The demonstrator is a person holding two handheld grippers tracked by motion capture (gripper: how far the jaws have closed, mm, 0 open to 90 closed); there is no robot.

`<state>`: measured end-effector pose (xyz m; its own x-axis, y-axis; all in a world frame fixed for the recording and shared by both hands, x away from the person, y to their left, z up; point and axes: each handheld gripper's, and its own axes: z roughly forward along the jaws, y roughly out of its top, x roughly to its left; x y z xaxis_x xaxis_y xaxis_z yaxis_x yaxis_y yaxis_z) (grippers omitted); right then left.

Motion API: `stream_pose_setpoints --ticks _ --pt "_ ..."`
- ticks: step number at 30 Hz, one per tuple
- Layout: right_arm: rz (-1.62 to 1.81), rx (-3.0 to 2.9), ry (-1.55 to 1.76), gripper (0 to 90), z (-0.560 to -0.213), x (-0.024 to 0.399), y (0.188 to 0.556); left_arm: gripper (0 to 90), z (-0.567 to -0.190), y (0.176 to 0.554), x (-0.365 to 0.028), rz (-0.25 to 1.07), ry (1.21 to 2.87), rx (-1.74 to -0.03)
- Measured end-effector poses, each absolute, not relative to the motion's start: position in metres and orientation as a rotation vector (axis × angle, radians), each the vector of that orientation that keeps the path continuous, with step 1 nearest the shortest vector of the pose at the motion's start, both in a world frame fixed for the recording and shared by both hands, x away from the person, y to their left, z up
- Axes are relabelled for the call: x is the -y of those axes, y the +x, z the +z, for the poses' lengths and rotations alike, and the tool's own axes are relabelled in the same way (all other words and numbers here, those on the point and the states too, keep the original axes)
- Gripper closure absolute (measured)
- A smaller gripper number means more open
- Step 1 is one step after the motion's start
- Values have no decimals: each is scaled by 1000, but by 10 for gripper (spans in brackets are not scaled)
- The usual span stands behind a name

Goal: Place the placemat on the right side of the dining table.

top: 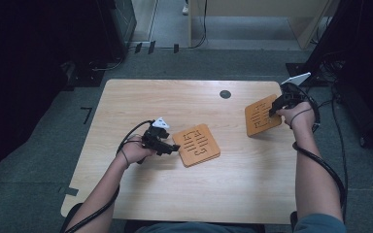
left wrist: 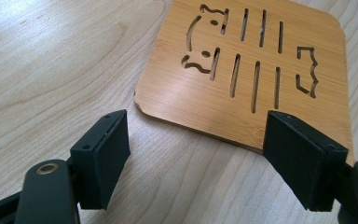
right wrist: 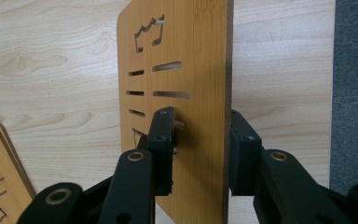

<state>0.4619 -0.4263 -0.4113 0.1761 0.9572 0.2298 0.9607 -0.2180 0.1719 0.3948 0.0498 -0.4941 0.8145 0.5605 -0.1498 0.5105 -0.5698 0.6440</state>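
The right gripper (right wrist: pixel 200 149) straddled the edge of a thin, stiff, light bamboo trivet (right wrist: pixel 182 93), jaws loosened, right of the flat second trivet (top: pixel 196 144); left gripper (left wrist: pixel 214 158) stood open.

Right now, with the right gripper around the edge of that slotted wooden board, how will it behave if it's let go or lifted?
The board looks stiff: a thin flat panel with cut slots, so it should not flex. It stands tilted up off the table, so released it would probably tip flat. The right gripper straddles one edge with a gap showing at one pad; the smooth face may slip or swing.
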Motion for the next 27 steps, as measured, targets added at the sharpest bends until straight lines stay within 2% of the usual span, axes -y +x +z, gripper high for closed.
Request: stream_pose_setpoints --ticks 27 --pt "-596 1929 -2352 598 -440 431 463 221 -498 398 -53 93 2286 -786"
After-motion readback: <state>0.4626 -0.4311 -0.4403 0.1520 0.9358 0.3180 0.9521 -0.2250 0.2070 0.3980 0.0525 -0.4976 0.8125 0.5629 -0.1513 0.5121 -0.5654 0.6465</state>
